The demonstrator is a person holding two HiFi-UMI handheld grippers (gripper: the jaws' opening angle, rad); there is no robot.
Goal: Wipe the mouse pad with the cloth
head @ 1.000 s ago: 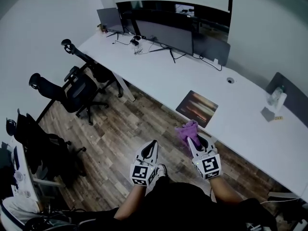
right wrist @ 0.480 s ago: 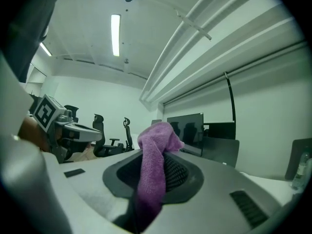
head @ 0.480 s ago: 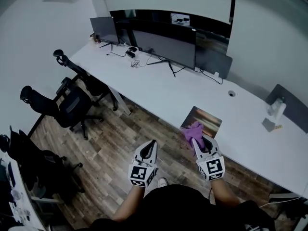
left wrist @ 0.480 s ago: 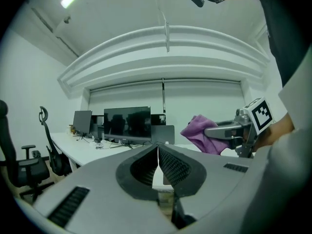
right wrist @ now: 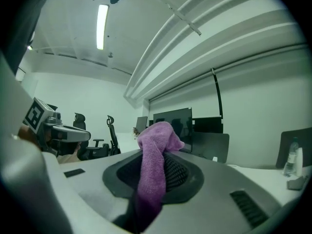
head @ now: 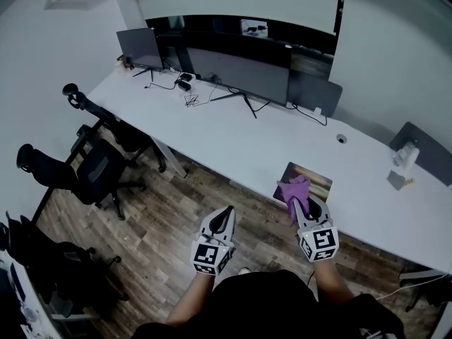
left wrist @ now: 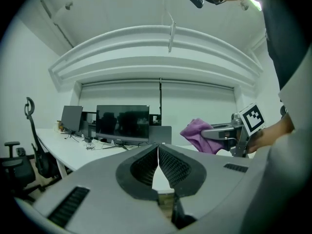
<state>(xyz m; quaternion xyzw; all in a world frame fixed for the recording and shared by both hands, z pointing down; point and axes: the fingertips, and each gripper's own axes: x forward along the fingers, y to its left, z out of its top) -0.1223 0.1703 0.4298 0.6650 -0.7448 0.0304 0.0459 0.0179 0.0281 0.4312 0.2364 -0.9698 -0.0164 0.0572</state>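
Observation:
The mouse pad (head: 315,176), a dark rectangle with a brownish picture, lies at the near edge of the long white desk (head: 240,136). My right gripper (head: 301,205) is shut on a purple cloth (head: 294,191), which hangs over the pad's near left corner; the cloth (right wrist: 152,162) drapes down between the jaws in the right gripper view. My left gripper (head: 224,216) is shut and holds nothing, out over the wooden floor to the left of the right one. From the left gripper view the cloth (left wrist: 199,134) shows to the right.
Two monitors (head: 240,66) and a smaller screen (head: 139,46) stand along the desk's back with cables. A bottle (head: 402,155) and a small stand sit at the far right. Black office chairs (head: 92,162) stand on the wooden floor (head: 169,210) at left.
The view has closed in on the desk. My right gripper has carried the cloth forward from over the floor to the mouse pad's near edge. The left gripper stays shut and level.

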